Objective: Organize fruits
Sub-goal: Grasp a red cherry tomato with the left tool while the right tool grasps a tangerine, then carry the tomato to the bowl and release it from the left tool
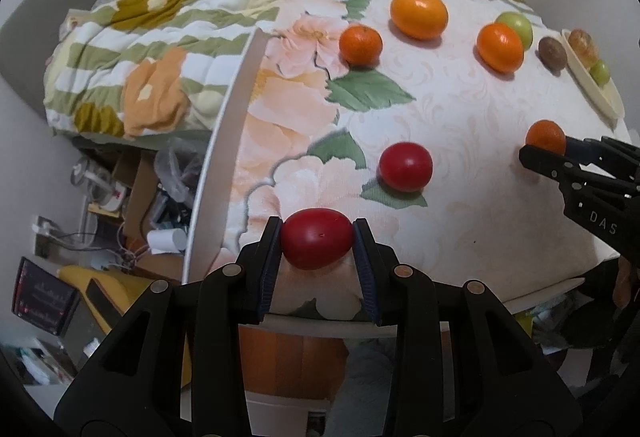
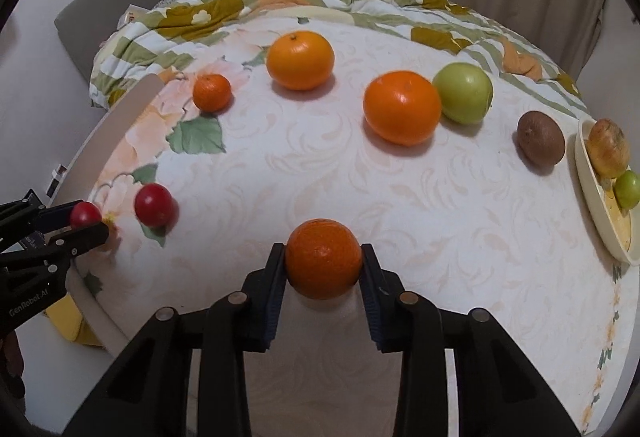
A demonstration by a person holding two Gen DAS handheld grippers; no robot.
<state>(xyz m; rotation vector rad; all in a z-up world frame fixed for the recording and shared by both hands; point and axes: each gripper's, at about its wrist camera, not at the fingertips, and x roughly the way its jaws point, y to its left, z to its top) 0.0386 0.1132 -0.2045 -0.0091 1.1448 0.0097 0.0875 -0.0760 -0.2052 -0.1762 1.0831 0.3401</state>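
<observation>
My left gripper (image 1: 317, 243) is shut on a red tomato (image 1: 316, 238) near the table's front left edge; it also shows in the right wrist view (image 2: 85, 215). My right gripper (image 2: 323, 264) is shut on a small orange mandarin (image 2: 322, 264), seen from the left wrist view (image 1: 545, 136) too. A second red tomato (image 1: 405, 166) lies loose on the cloth. Two large oranges (image 2: 300, 59) (image 2: 401, 107), a small mandarin (image 2: 211, 92), a green apple (image 2: 463, 92) and a brown kiwi (image 2: 540, 140) lie further back.
A cream bowl (image 2: 592, 193) at the right edge holds a yellowish fruit (image 2: 608, 147) and a small green fruit (image 2: 628, 189). A floral quilt (image 1: 160, 37) is heaped behind the round table. The table edge (image 1: 224, 141) drops to floor clutter on the left.
</observation>
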